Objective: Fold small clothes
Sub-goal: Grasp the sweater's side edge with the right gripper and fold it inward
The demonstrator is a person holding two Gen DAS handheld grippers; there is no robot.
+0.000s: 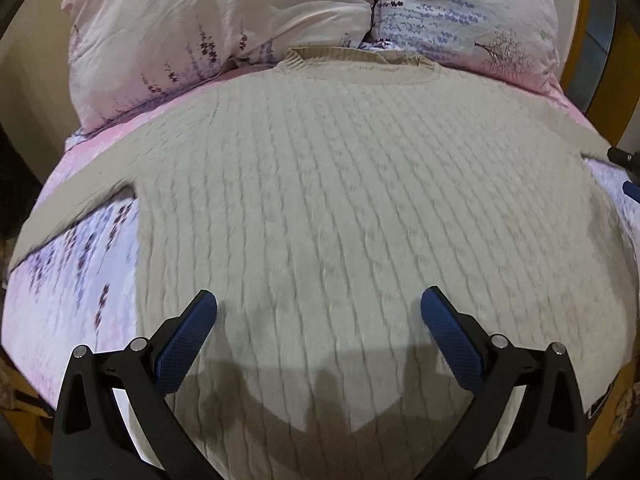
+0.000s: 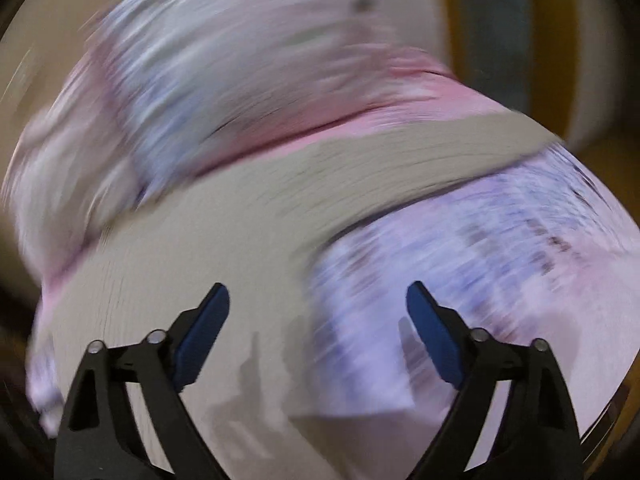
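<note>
A beige cable-knit sweater (image 1: 340, 200) lies flat on the bed, collar (image 1: 356, 58) toward the pillows, sleeves spread to both sides. My left gripper (image 1: 319, 306) hovers over its lower body, open, nothing between the blue pads. The right wrist view is heavily blurred. In it my right gripper (image 2: 318, 300) stands open above the sweater's right side (image 2: 224, 240), where the beige knit meets the floral sheet (image 2: 460, 260); nothing sits between its fingers. A bit of the right gripper (image 1: 626, 172) shows at the right edge of the left wrist view, by the right sleeve.
Two floral pillows (image 1: 224, 32) (image 1: 472, 12) lie at the head of the bed behind the collar. The pink and lilac floral sheet (image 1: 80, 272) shows on both sides of the sweater. A wooden frame (image 1: 596, 40) and wall stand at the right.
</note>
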